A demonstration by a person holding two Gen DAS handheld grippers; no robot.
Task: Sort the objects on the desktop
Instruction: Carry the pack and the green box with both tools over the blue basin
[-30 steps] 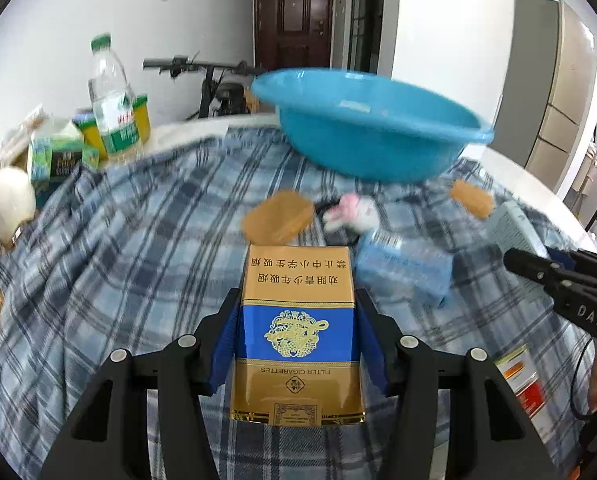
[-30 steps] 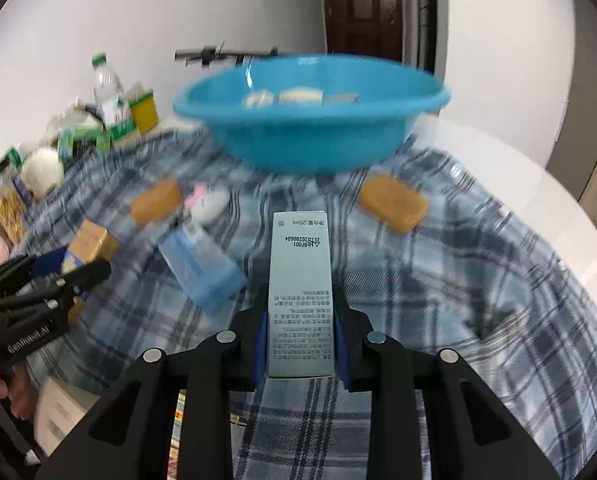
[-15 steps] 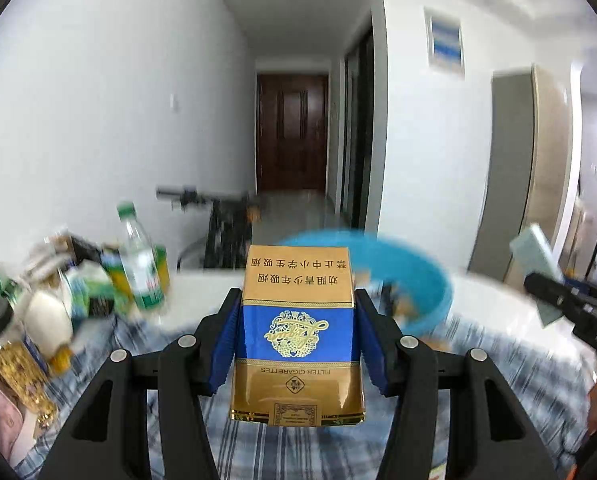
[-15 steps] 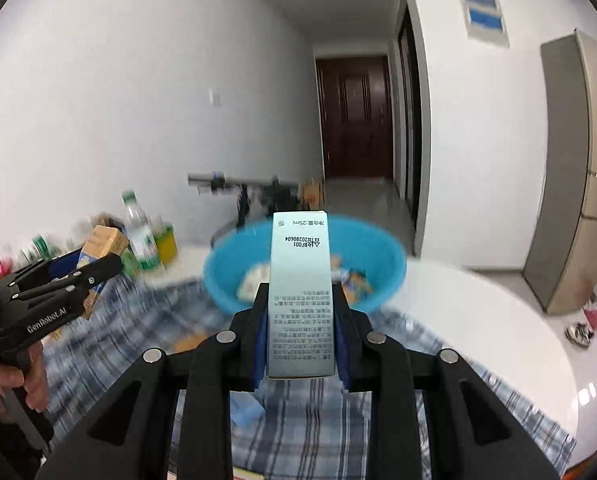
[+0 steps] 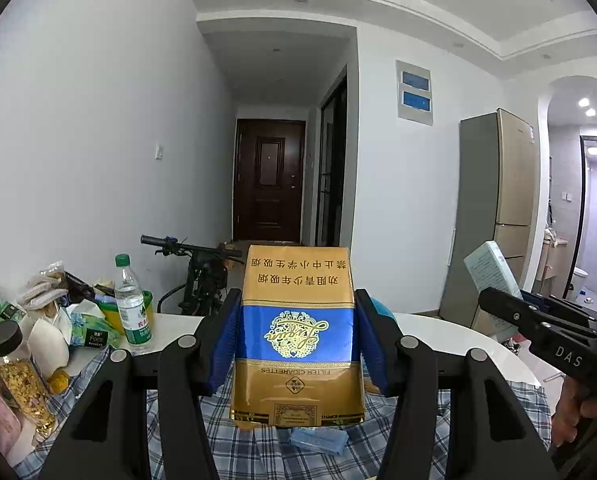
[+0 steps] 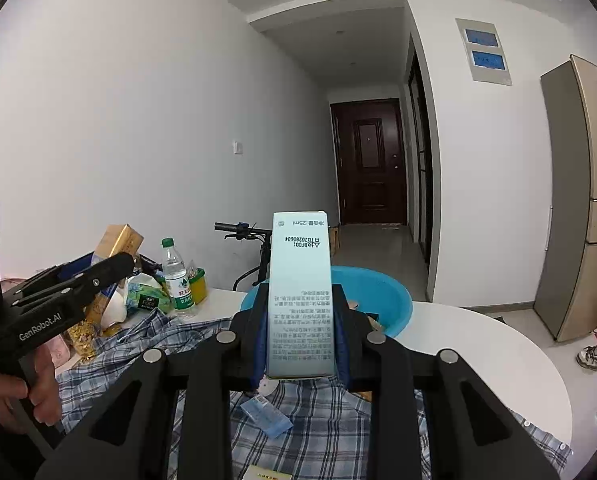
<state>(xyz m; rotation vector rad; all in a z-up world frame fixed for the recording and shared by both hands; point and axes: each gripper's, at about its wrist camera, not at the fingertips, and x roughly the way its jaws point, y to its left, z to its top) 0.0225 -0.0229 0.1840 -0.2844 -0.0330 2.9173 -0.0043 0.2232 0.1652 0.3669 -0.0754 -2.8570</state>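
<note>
My left gripper [image 5: 297,344] is shut on a gold and blue cigarette pack [image 5: 296,336] and holds it high above the table. It also shows in the right wrist view [image 6: 116,242] at the left. My right gripper [image 6: 300,330] is shut on a tall pale green box [image 6: 300,296], which also shows in the left wrist view [image 5: 492,270] at the right. A blue basin [image 6: 382,300] with several items inside sits on the table behind the pale box. A light blue pack [image 6: 266,416] lies on the plaid cloth [image 6: 310,412] below.
At the table's left stand a water bottle [image 5: 130,304], a jar [image 5: 16,372], a green tissue pack [image 5: 90,326] and other clutter. A bicycle [image 5: 198,264] stands behind the table. A fridge [image 6: 578,200] is at the right. The white table edge [image 6: 498,344] curves right.
Both grippers have risen and tilted upward with their boxes. The views went from the tabletop and basin to the hallway and ceiling; the basin now sits low in view.
</note>
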